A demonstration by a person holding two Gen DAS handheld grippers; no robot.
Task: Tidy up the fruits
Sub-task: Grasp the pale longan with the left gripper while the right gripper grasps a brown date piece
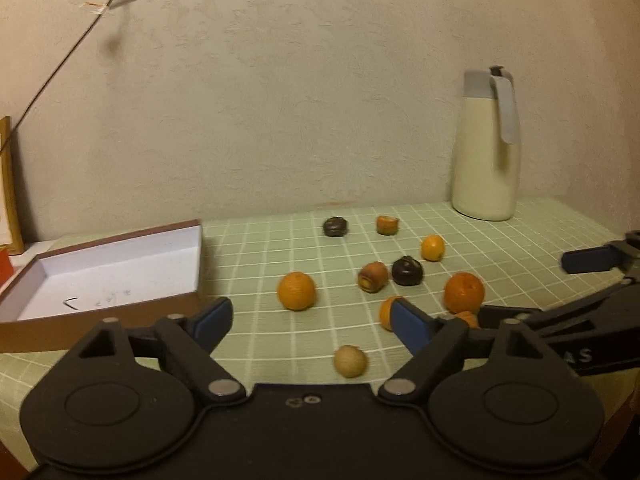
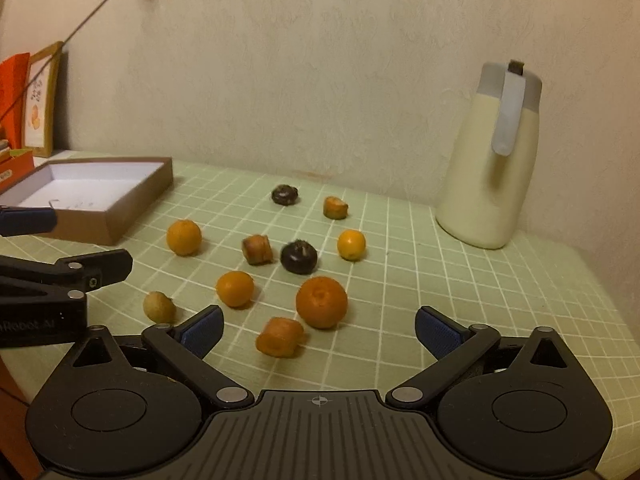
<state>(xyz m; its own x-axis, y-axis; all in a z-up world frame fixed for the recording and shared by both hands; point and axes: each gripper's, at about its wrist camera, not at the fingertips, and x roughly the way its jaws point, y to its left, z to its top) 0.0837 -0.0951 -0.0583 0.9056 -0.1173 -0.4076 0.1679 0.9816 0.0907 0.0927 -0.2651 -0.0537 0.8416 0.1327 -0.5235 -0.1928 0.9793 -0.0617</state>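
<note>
Fruits lie scattered on the green checked cloth [image 2: 460, 280] — oranges like the big one [image 2: 321, 302], dark ones, cut pieces — right of the empty box [image 2: 132, 204], likely their destination. The left gripper [image 1: 310, 320] and right gripper [image 2: 318, 330] hover with fingers apart, holding nothing, ready to pick.

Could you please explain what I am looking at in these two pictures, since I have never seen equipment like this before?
These are two handheld grippers that a person carries, one in each hand, each with a fisheye camera looking along its two fingers. One picture looks out from the left gripper, the other from the right gripper. Both are open and hold nothing. On the green checked tablecloth lie scattered fruits: round oranges, dark fruits, a pale round fruit and cut orange-brown pieces. An empty brown box lies at the left and a cream jug stands at the right.
</note>
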